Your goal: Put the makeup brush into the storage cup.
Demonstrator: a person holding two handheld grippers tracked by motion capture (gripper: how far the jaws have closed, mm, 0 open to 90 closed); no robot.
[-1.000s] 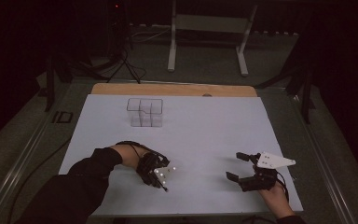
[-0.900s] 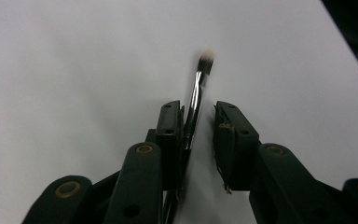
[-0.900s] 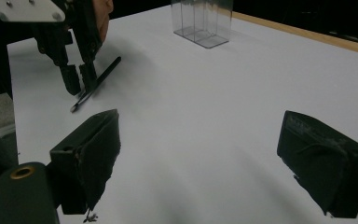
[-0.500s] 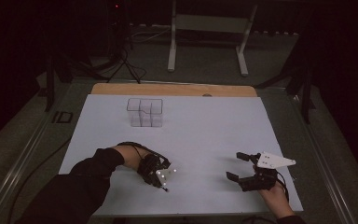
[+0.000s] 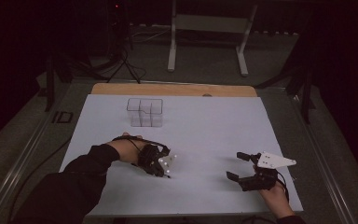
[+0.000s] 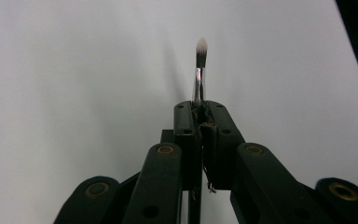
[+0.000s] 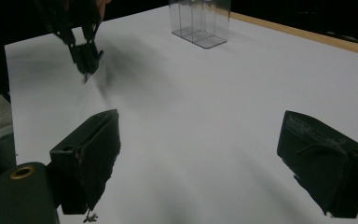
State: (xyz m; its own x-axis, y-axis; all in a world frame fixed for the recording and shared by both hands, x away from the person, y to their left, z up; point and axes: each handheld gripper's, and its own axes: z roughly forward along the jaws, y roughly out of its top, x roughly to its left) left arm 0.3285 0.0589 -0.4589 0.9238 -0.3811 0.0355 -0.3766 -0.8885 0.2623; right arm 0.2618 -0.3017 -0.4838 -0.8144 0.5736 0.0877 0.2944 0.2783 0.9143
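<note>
Two tools: one in each of the person's hands, low over the white worktop (image 5: 205, 135).
Left tool (image 6: 200, 109): jaws pressed together on the handle of a small brush (image 6: 199, 70); in the high view this tool (image 5: 167, 172) is at the near left, pointing down toward the sheet.
Brush: silver ferrule and pale bristle tip stick out past the jaw tips, seen against the white surface in the left gripper view; whether the tip touches the sheet I cannot tell.
Right tool (image 5: 235, 165): jaws spread wide apart with nothing between them; in the right gripper view (image 7: 198, 154) only bare white surface lies between the two black pads.
Grey plate (image 5: 275, 161): three-cornered, on top of the right tool.
Left hand (image 5: 128, 148): wrapped around the left tool, dark sleeve (image 5: 70, 186) coming in from the bottom left.
Right hand (image 5: 275, 198): at the near right edge, behind its tool.
Clear box (image 5: 144, 112): see-through container with divided compartments, standing upright toward the far left of the sheet, well apart from both tools; it looks empty.
Far edge: a strip of bare wood (image 5: 172, 89) shows beyond the white sheet.
</note>
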